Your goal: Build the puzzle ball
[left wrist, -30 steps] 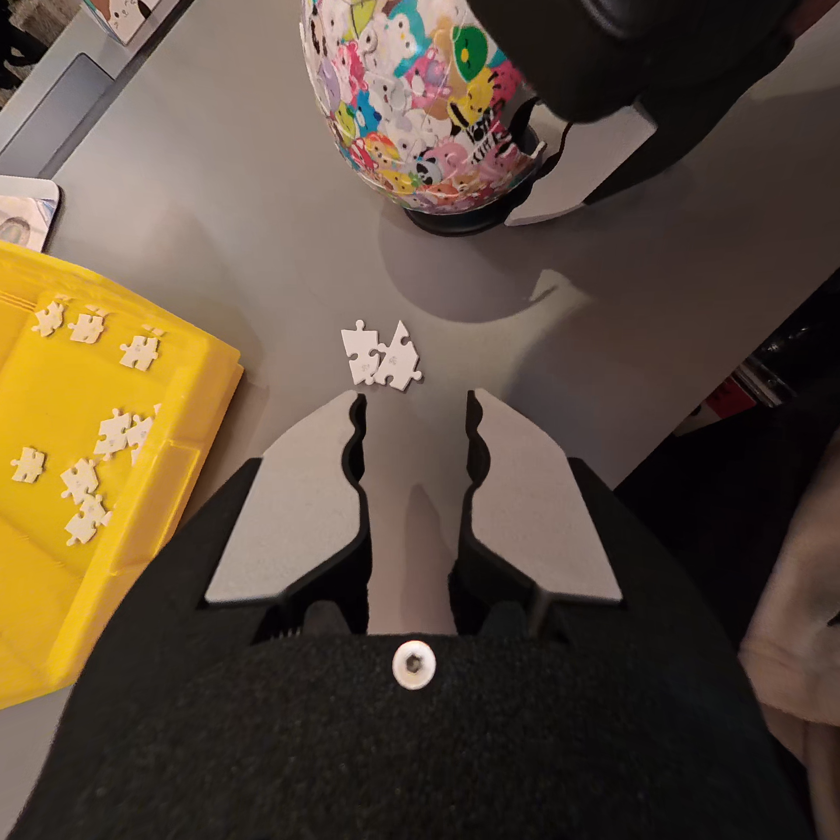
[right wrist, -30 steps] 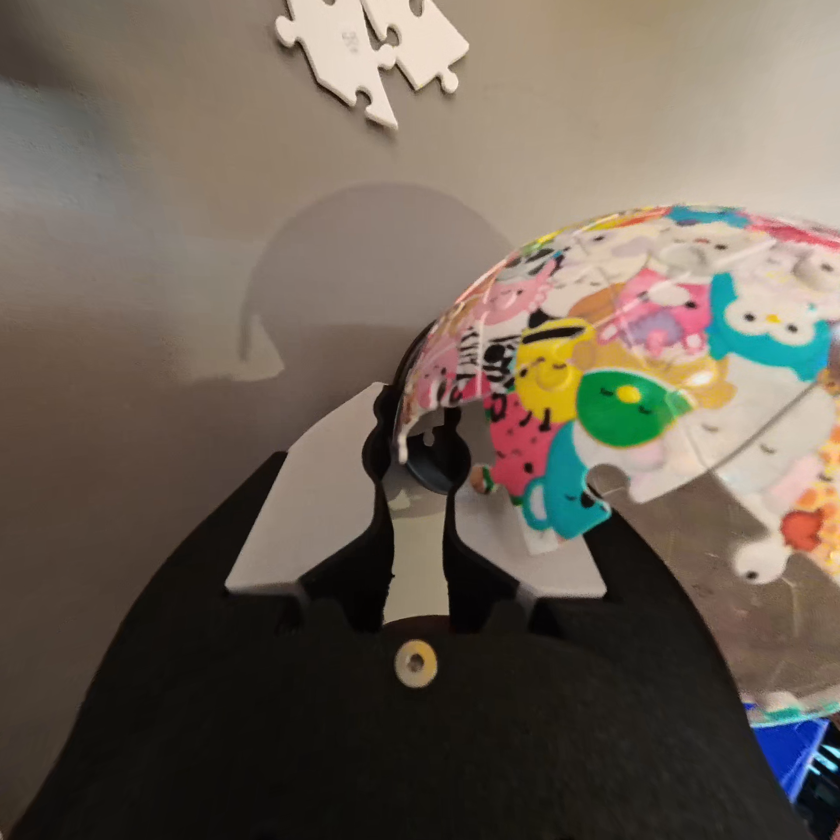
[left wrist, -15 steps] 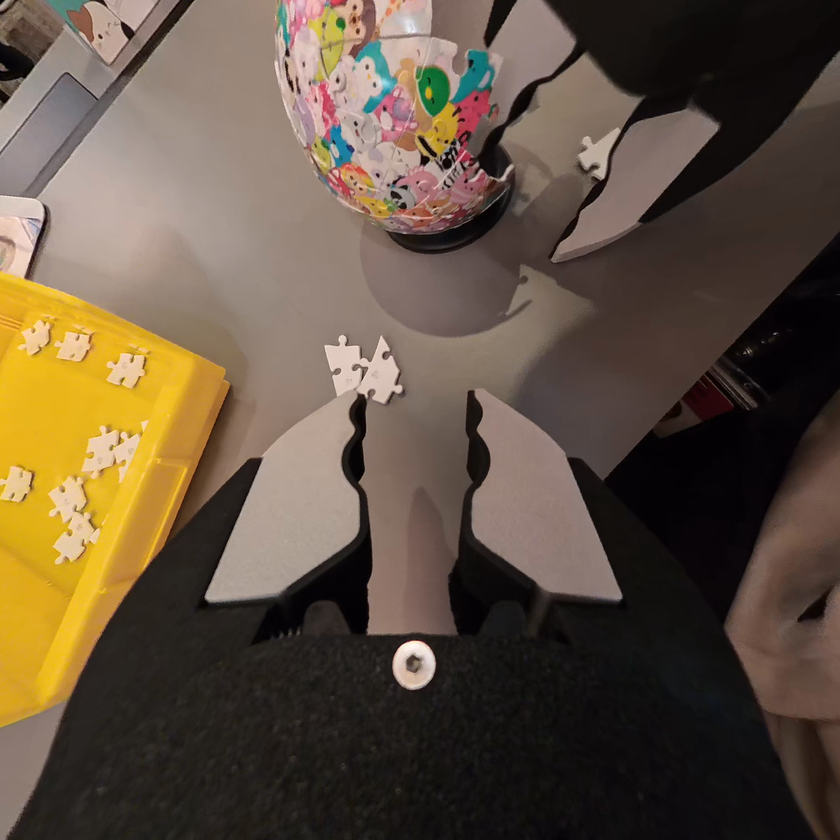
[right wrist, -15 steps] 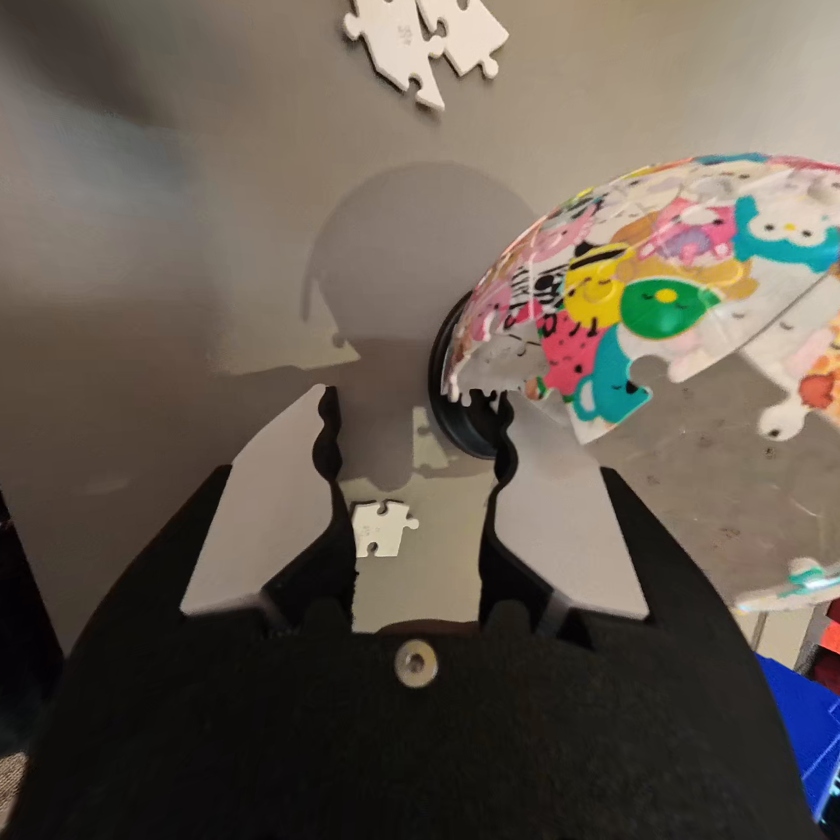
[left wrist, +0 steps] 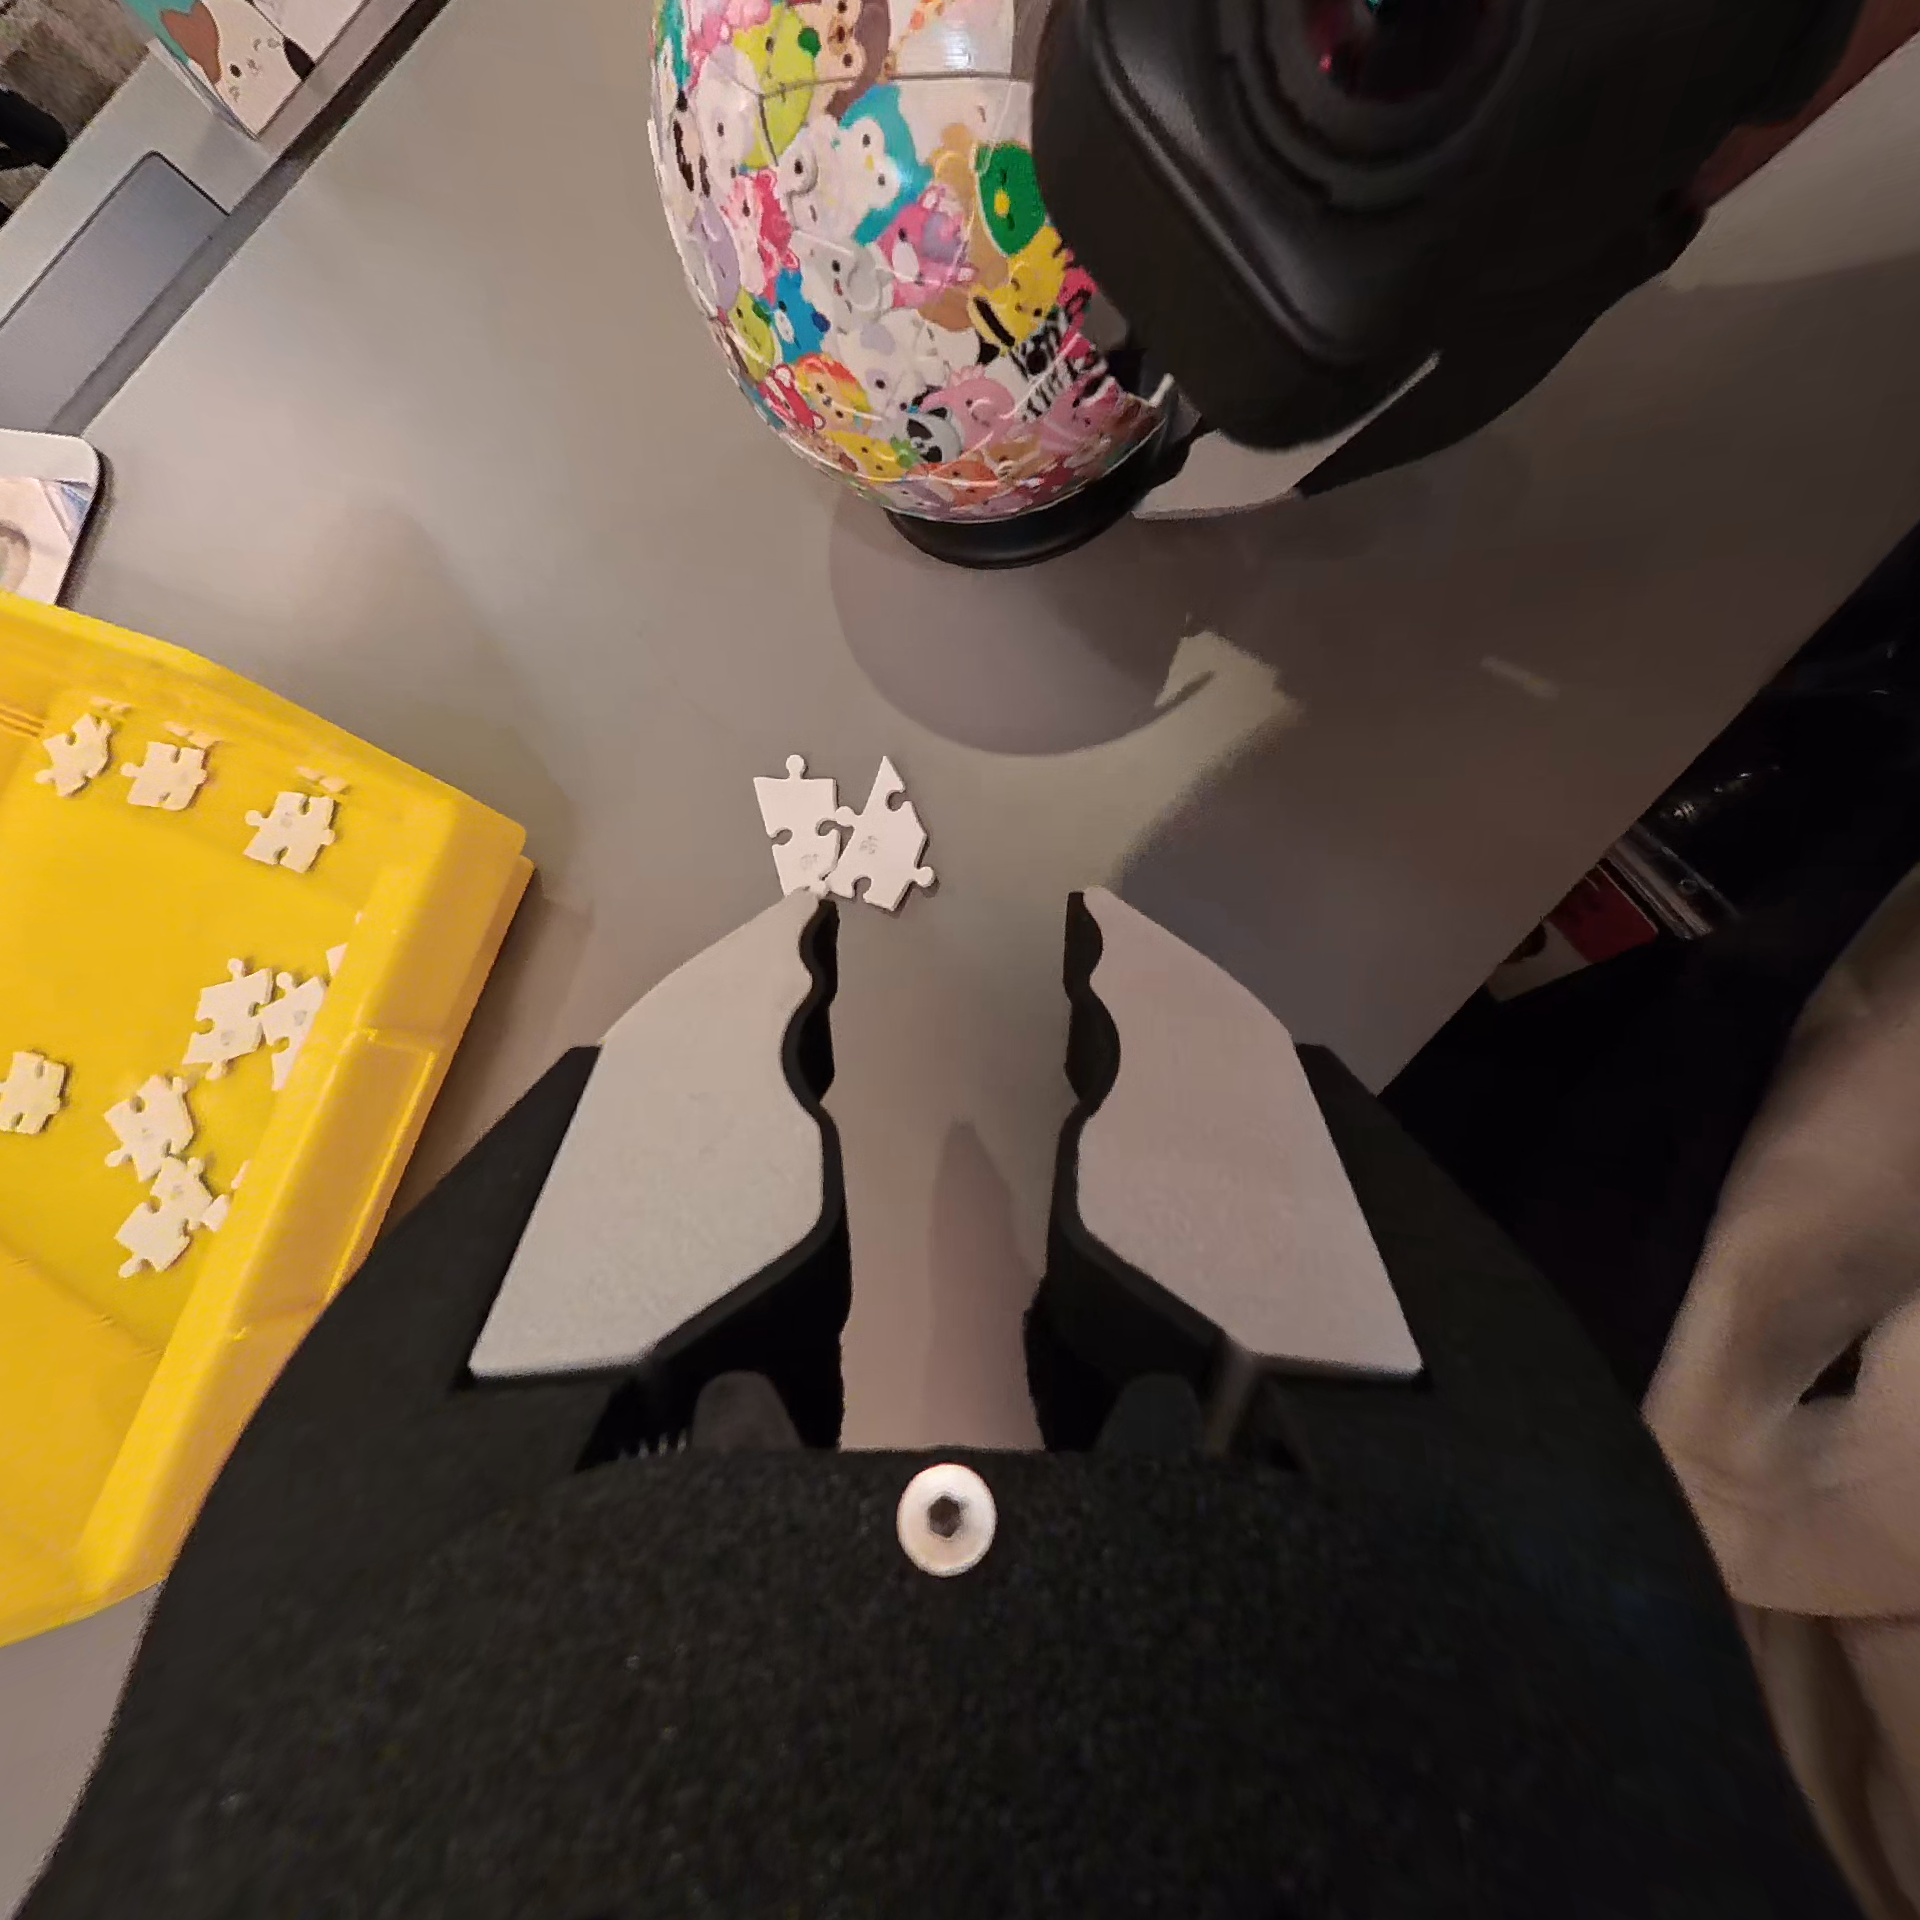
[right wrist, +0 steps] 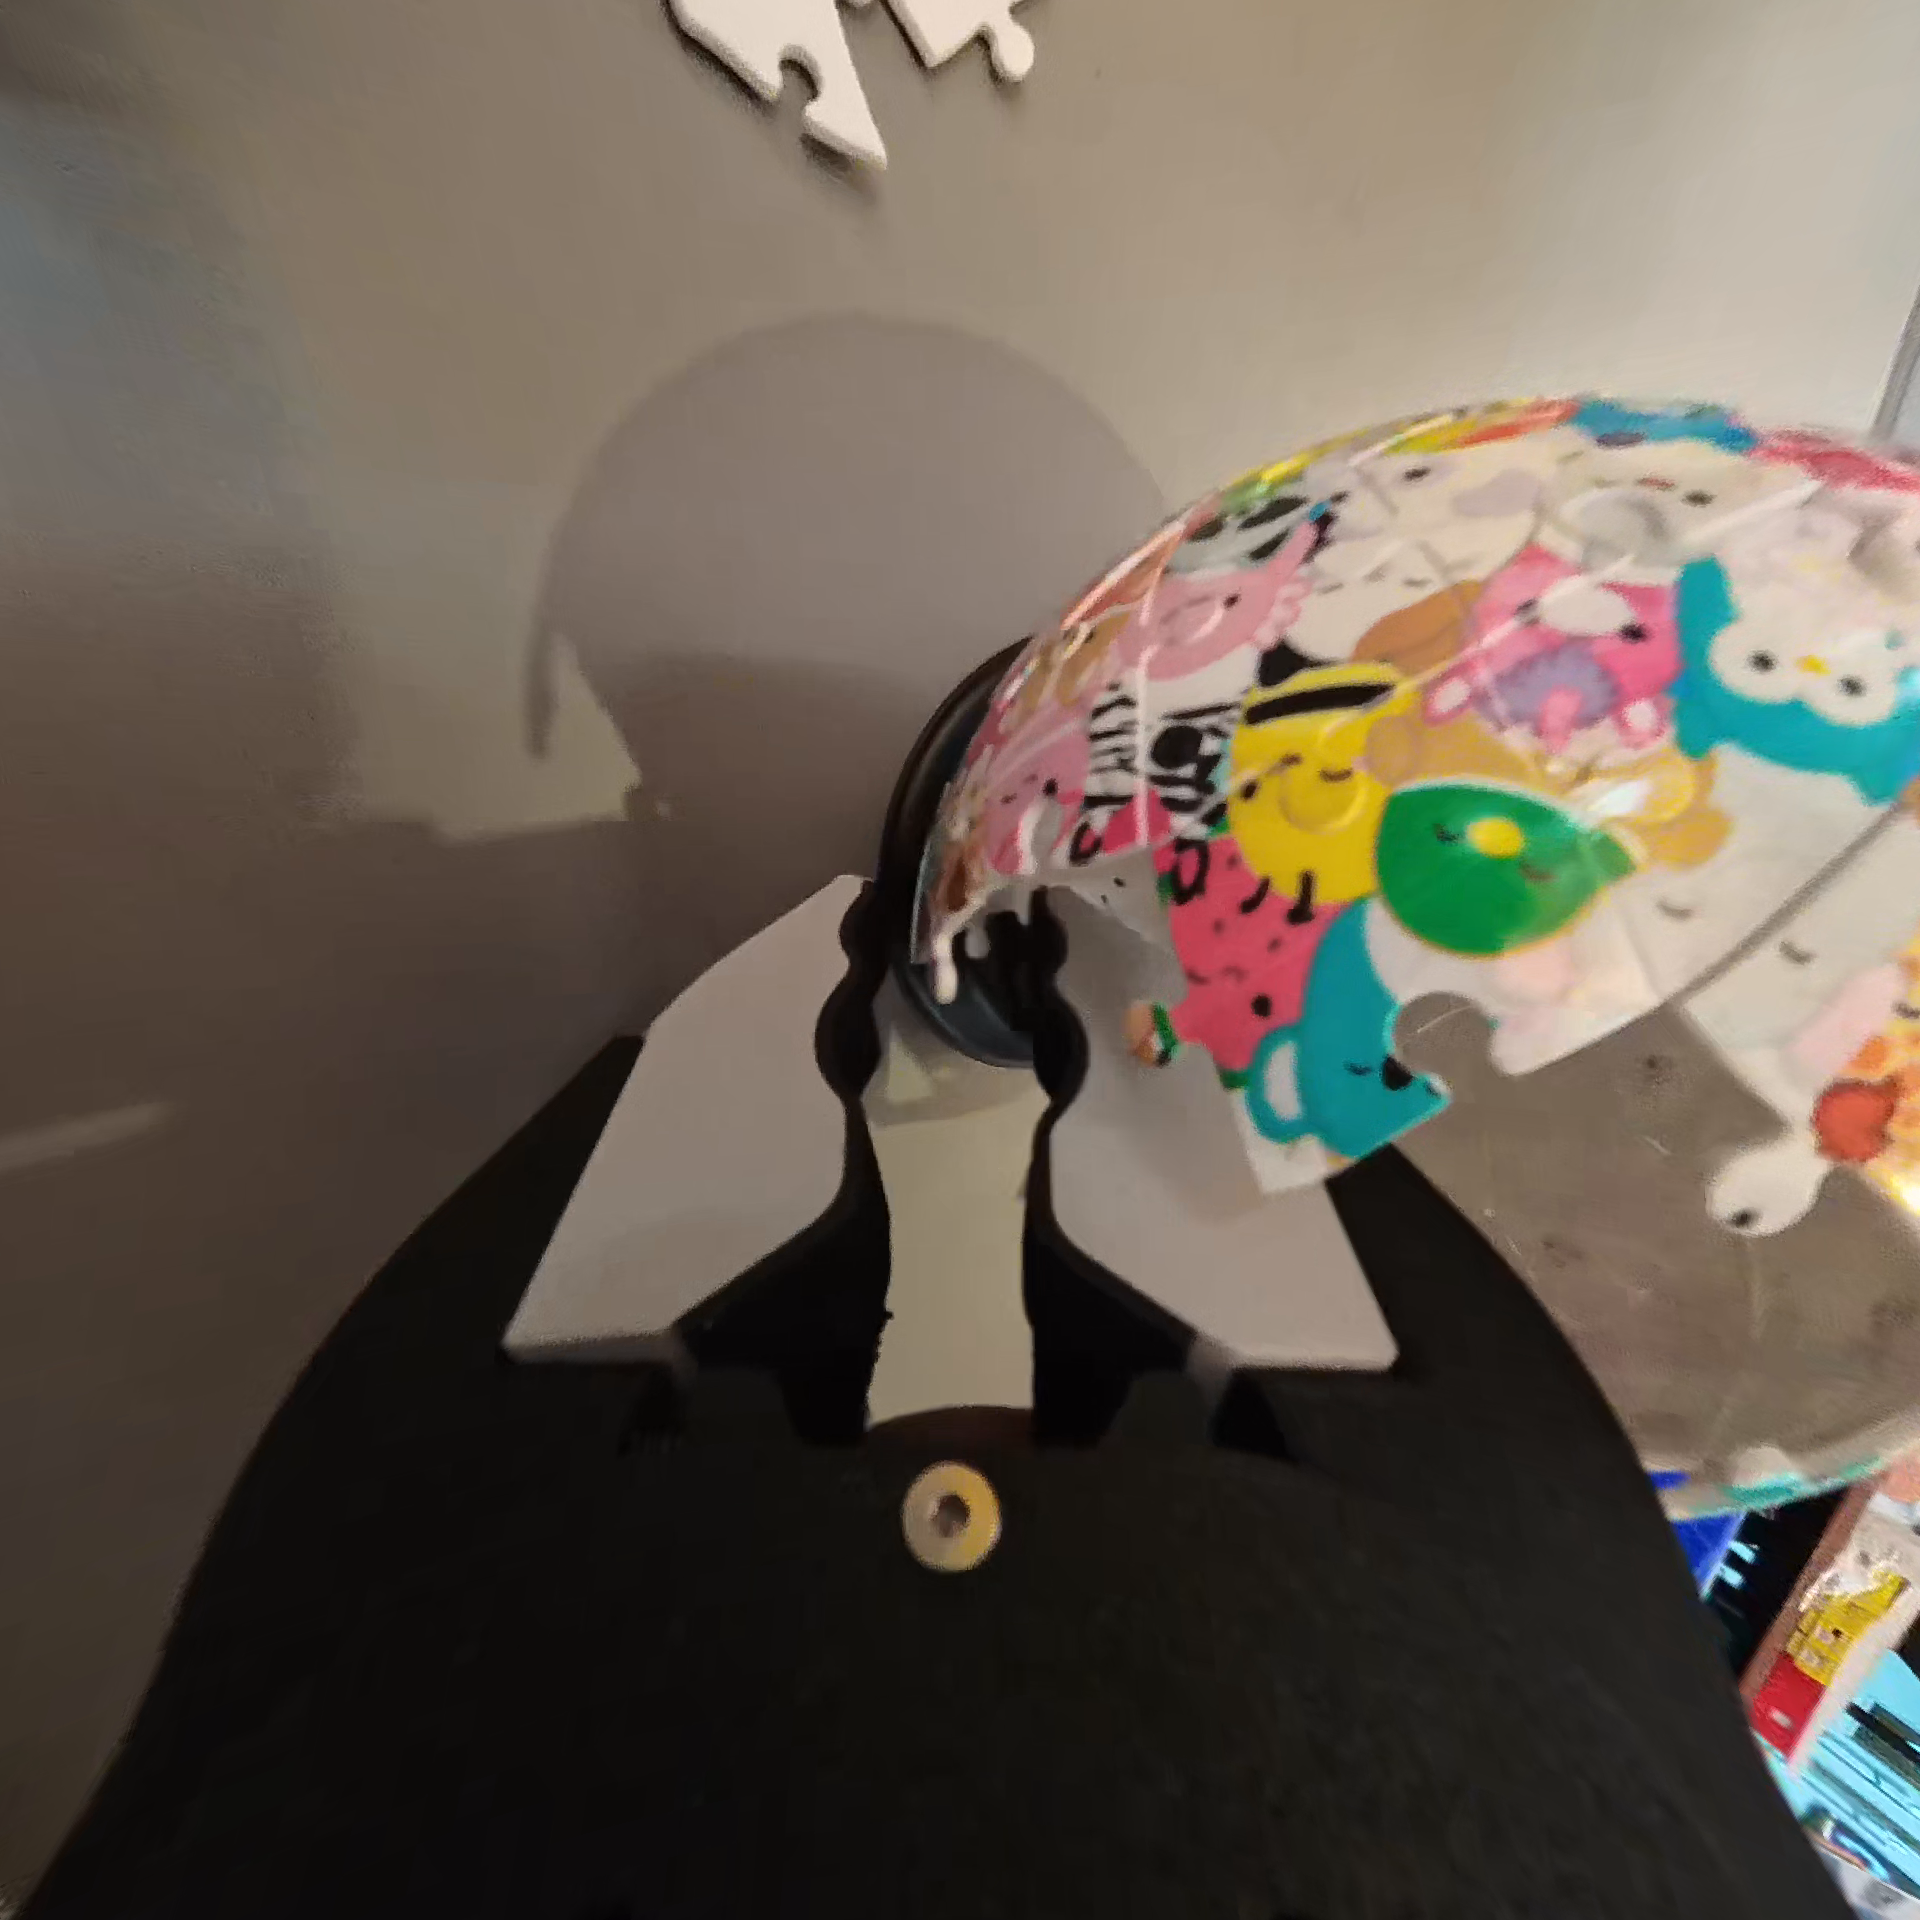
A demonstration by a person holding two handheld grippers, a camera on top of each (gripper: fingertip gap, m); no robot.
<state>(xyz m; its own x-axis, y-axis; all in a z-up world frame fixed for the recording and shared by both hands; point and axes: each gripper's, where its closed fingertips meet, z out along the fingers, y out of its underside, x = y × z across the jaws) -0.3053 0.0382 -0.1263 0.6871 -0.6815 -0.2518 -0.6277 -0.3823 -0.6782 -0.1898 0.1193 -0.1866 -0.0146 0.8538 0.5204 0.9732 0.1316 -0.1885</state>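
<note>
Right wrist view: the right hand-held gripper (right wrist: pixel 951 925) sits low at the puzzle ball (right wrist: pixel 1455 790), fingers narrowed at the ragged lower edge of the open shell, just above the black stand (right wrist: pixel 914 831). A sliver of white shows between the tips; whether they pinch a piece or the shell edge, I cannot tell. The ball lies ahead and to the right of this gripper, its gap facing the camera.

Left wrist view: the left hand-held gripper (left wrist: pixel 945 914) hovers with jaws apart and empty. Two joined white pieces (left wrist: pixel 842 836) lie printed side down on the grey tabletop (left wrist: pixel 416 416), just beyond the left fingertip and slightly left of the gripper's centre line. The pair's long axis runs roughly across the gap. The ball on its stand is farther on, toward the far edge, with the right gripper against its right flank.

A yellow bin (left wrist: pixel 395 1039) with loose pieces (left wrist: pixel 156 1143) sits at the left edge.

Judgement: the left gripper is the nearer to the pair and would need a small shift left to straddle it.
</note>
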